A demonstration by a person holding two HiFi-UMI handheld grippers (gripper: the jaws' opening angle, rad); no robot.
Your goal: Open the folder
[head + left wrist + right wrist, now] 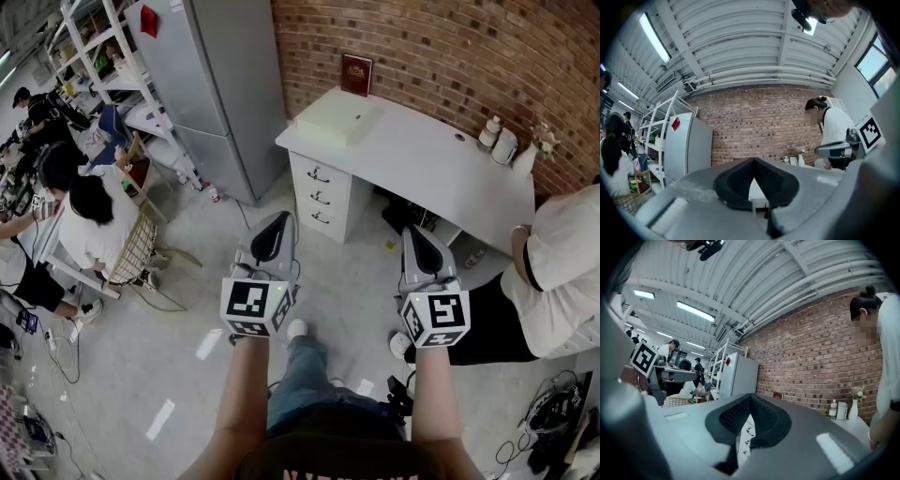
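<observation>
Left gripper (277,223), right gripper (414,234) level, jaws together.

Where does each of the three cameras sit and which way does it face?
Head view: on the person's head, looking steeply down at the white desk; forearms, left gripper and right gripper show.
Left gripper view: on that gripper, facing the brick wall; its shut jaws show.
Right gripper view: same, from the right; shut jaws show.
All share the fridge.
</observation>
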